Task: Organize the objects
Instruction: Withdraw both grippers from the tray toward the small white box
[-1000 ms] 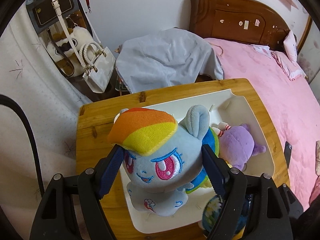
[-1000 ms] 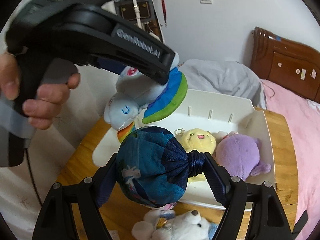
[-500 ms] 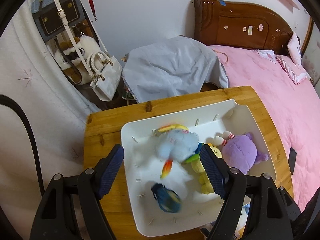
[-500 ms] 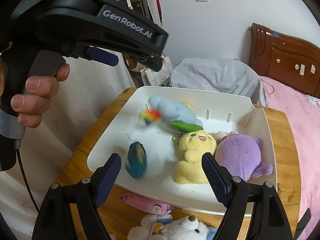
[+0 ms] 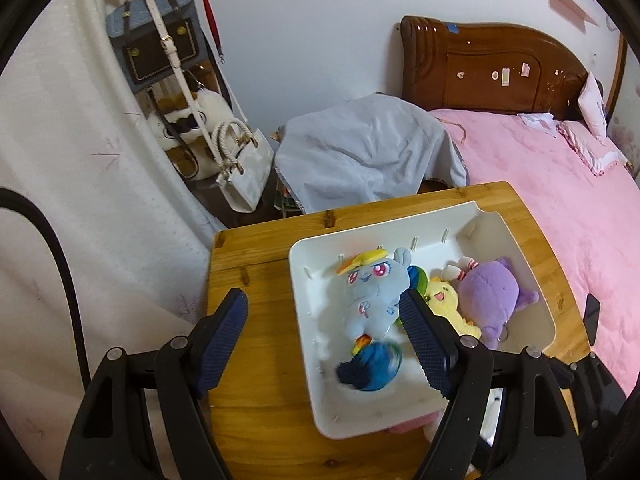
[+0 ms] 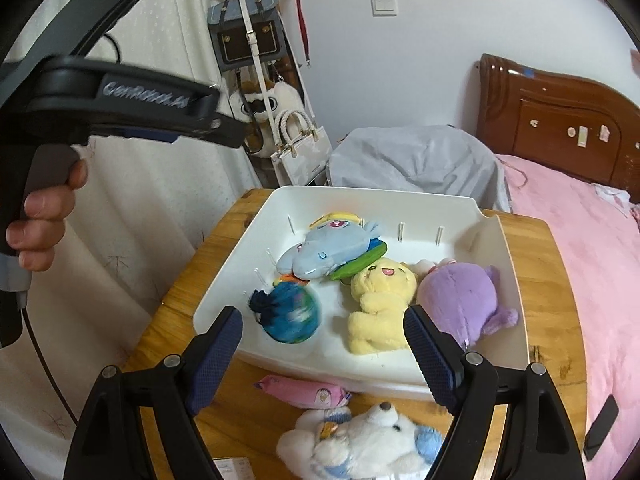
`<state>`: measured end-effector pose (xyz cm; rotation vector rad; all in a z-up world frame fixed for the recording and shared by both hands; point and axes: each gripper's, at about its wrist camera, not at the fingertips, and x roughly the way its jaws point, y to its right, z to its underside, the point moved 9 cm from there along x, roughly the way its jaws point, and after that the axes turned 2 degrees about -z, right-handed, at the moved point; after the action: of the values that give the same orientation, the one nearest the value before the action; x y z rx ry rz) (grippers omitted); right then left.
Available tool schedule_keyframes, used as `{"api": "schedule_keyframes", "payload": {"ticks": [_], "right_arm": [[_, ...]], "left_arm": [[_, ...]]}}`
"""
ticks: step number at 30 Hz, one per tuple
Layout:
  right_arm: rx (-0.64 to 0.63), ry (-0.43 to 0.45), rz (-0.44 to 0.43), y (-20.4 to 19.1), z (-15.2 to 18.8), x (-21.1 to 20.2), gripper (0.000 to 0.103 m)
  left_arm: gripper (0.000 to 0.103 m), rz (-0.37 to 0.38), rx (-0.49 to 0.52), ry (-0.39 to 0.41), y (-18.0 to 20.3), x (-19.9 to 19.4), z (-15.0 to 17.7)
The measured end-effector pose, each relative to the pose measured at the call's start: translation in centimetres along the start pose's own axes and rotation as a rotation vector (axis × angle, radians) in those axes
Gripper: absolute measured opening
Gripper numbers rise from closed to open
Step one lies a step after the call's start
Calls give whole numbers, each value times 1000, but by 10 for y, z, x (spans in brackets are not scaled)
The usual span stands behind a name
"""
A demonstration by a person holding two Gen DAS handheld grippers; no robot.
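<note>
Both grippers empty, jaws spread wide above white plastic tray [image 6: 448, 200].
Left gripper [image 5: 324, 332], right gripper [image 6: 324, 344]; in tray: blue rainbow-maned pony plush [image 6: 328, 248], dark blue fabric ball [image 6: 290, 314].

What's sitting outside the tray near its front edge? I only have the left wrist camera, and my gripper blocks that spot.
Observer: A white plush bear lies on the table just in front of the tray.
Operator: Anything else beside it?
Observer: A pink packet lies between the bear and the tray's front wall.
Operator: Is the right gripper holding anything?
Observer: No, the right gripper is open and empty.
</note>
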<state>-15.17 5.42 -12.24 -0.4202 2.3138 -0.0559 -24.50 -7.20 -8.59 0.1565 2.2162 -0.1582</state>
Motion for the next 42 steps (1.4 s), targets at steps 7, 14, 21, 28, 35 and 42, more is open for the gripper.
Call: {"api": "schedule_keyframes", "payload": {"ticks": [7,14,21,28,35,42], "right_arm": [[31,25,38,-14,10,-27,83],[70,17,87,-29,32,-47,83],[85,-6,130,-45,59,-60,83],[107,-50,173,-59,89,-72,83],[185,-133,186,-60,123,-78,83],[324,-205,175,-42,145,-80,83]], "left_arm": [[81,9,9,31,-17,-29,21],[81,45,21,32,-29,-50,53],[81,90,51,5,-35,-56,90],[81,143,75,-57,-31,-50,130],[81,191,73,-136,-24,-40,165],[81,225,39,-221,-18,-30,192]]}}
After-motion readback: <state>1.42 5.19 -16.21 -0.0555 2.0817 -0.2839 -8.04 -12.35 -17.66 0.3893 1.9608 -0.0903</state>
